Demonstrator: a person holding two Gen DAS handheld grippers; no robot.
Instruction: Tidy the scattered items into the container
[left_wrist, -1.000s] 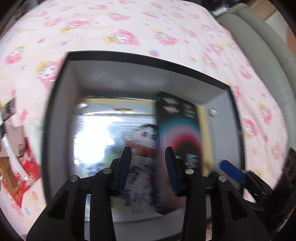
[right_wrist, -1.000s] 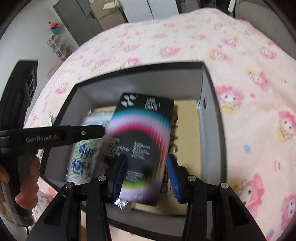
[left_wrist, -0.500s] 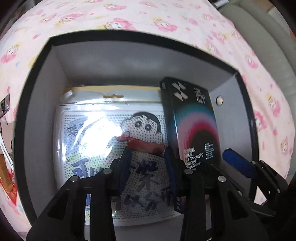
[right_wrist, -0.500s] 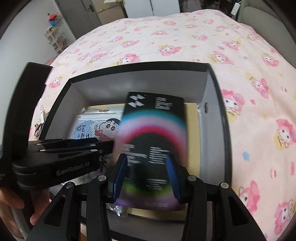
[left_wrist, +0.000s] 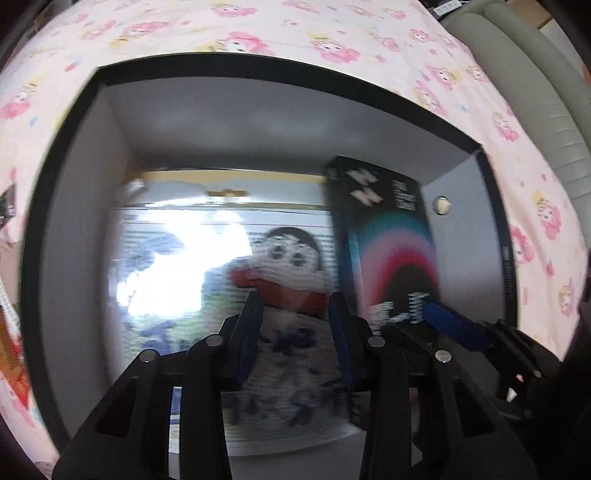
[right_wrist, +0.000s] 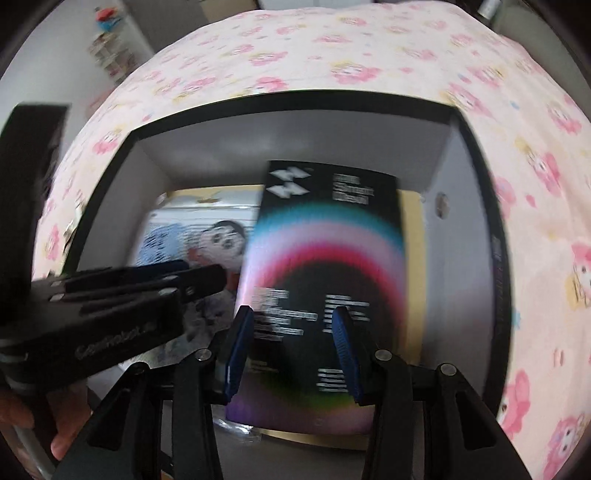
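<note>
Lowering the black rainbow box (right_wrist: 325, 280) deeper into the grey container (right_wrist: 476, 206) than half a second ago; it's sitting over the cartoon packet (left_wrist: 229, 280), right side. Right tongs (right_wrist: 291, 350) are standing apart around it, grip uncertain. Left tongs (left_wrist: 295, 332) are hovering apart, empty. Release looks next.

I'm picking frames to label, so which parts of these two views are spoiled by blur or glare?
Left wrist view: white glare washes out the left of the cartoon packet, and its print is streaked by motion blur. Right wrist view: the black rainbow box has smeared, unreadable text; the bedspread is soft too.
</note>
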